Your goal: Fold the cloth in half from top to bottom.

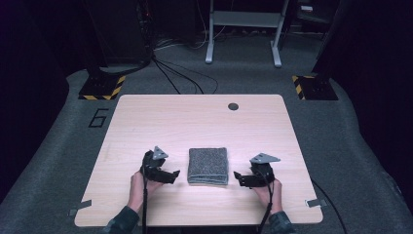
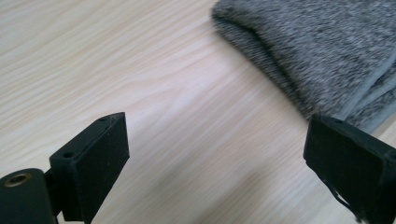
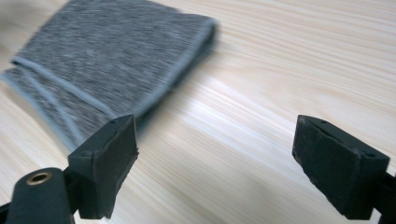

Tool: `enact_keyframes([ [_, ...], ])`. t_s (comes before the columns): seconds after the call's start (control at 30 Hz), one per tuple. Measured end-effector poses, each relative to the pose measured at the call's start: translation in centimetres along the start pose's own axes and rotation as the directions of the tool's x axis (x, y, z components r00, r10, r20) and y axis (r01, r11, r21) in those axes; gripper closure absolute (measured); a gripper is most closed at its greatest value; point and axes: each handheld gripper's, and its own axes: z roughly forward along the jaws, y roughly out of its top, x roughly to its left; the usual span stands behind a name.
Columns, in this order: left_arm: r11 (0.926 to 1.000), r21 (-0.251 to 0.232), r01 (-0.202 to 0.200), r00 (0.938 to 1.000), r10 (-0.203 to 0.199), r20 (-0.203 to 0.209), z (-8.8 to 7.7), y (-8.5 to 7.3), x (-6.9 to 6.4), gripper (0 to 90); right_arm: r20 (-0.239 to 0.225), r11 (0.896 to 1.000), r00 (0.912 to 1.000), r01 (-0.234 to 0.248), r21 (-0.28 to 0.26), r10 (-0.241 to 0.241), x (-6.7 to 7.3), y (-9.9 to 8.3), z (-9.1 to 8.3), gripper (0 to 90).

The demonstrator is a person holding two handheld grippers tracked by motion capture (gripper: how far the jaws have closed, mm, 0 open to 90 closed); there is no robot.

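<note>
Folded grey towel (image 1: 208, 165) between left gripper (image 1: 171, 176), right gripper (image 1: 239, 178), untouched

Folded grey towel (image 2: 322, 51) cut off at frame edge, blurred in right gripper view

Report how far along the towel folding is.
Done, by the look of it: the grey towel lies folded into a compact layered rectangle on the table, its stacked hemmed edges visible in the left gripper view. In hand: nothing; the left gripper and right gripper flank it with jaws open and empty. Left: probably nothing, unless another fold is wanted.
</note>
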Motion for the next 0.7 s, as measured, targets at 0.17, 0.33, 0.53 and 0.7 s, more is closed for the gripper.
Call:
enact_keyframes([
  [0.17,0.9988,0.038,0.03,0.9981,-0.028,-0.055,-1.2,-2.0,2.2,3.3,0.08,0.999,0.9957,-0.047,0.003,0.047,-2.5,-1.8,-2.0,10.7],
  [0.33,0.9903,0.007,0.139,0.984,-0.137,-0.114,-2.5,-5.4,4.7,2.5,0.184,0.991,0.9747,-0.131,0.012,0.126,-5.9,-5.0,-4.4,7.9],
  [0.53,0.9834,0.004,0.181,0.9733,-0.179,-0.144,-2.7,-7.2,5.7,1.4,0.231,0.984,0.9585,-0.176,0.018,0.168,-7.4,-6.6,-5.2,5.3],
  [0.7,0.9841,-0.038,0.173,0.9714,-0.177,-0.158,-2.6,-8.0,5.7,0.1,0.276,0.988,0.9525,-0.148,0.05,0.129,-7.3,-6.5,-5.0,2.9],
])
